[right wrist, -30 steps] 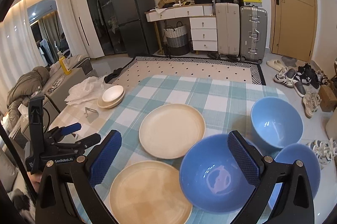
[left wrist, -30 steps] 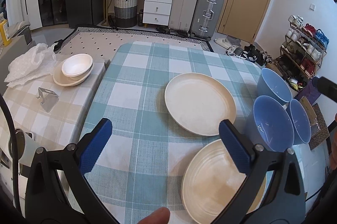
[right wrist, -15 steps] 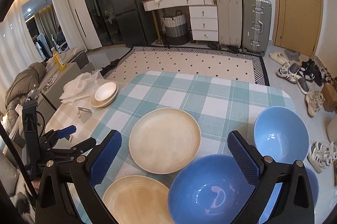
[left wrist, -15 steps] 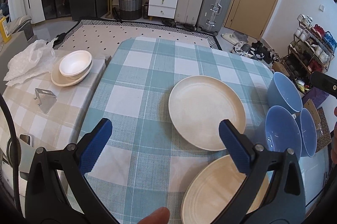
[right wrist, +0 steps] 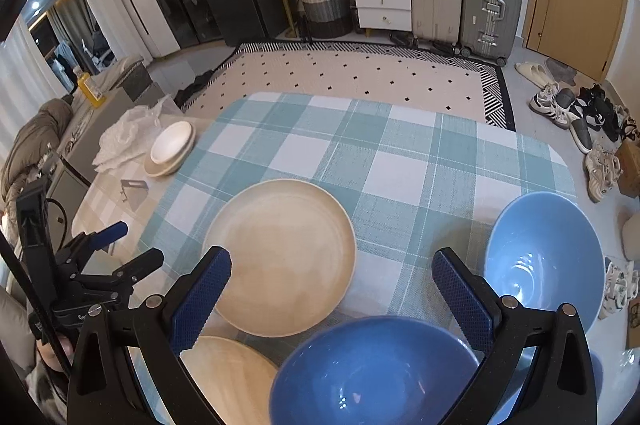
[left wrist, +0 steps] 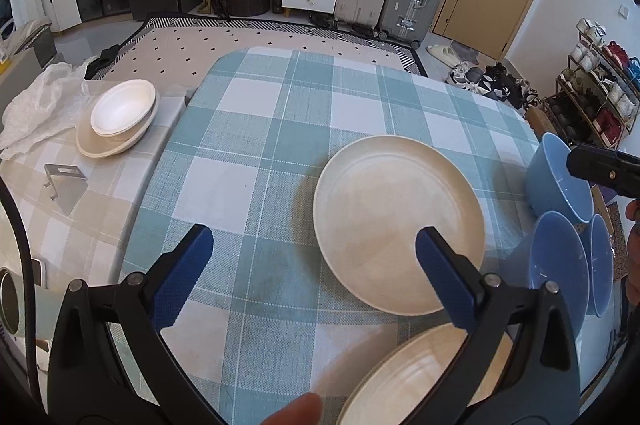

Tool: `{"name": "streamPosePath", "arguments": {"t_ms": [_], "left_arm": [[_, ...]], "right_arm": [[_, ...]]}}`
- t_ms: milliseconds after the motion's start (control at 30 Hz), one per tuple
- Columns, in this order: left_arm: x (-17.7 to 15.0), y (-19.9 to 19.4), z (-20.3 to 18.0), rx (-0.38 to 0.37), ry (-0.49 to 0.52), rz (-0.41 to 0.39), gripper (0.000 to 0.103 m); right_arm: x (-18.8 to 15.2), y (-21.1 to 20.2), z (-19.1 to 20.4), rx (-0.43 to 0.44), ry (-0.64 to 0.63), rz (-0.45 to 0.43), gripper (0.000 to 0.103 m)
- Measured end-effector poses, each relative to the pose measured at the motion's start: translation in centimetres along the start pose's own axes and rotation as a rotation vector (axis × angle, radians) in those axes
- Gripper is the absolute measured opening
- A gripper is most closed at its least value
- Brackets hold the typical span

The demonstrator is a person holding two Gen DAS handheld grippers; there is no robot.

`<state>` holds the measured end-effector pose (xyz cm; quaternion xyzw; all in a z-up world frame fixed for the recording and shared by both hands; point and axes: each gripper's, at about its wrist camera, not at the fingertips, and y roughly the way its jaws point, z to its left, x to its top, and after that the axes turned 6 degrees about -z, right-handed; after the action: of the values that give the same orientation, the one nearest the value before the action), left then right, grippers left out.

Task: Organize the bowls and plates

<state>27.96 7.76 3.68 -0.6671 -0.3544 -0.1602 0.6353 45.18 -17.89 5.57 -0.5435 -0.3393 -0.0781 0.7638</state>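
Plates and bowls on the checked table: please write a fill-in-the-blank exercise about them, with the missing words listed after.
1. The bowls on the checked tablecloth are ____ in colour.
2. The number of cream plates lying on the checked tablecloth is ____.
3. On the side table, a white bowl sits on top of a ____.
4. The jaws of the left tool and the right tool are both ____.

Missing words: blue; two; plate; open

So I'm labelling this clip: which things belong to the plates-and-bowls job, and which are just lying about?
Job: far cream plate, near cream plate, three blue bowls, stacked white dishes.
Lying about: crumpled plastic bag, metal bracket, suitcases, shoes.
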Motion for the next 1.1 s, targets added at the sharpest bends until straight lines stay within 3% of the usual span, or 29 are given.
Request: {"name": "streamPosePath", "arguments": {"t_ms": [667,800,933,1100], "left_arm": [[-1.1,8.4,0.9,0.008,-0.022,0.111,0.101],[-1.4,9.3,1.0,-0.004,-0.029,0.135,0.101],[-1.7,10.3,1.0,0.002,-0.018,0.151,0.097],[-2.0,10.8,0.9,-0.011,-0.016,0.158,0.090]], "right_arm": [[-0.5,9.8,-1.0,0.014,-0.009,0.191,0.101],[-0.9,11.4,-0.9,0.018,-0.021,0.238,0.096],[-1.2,12.5,-0.8,0.030,-0.017,0.275,0.081],[-1.6,13.7,-0.8,0.014,-0.022,0.310,0.080]]}}
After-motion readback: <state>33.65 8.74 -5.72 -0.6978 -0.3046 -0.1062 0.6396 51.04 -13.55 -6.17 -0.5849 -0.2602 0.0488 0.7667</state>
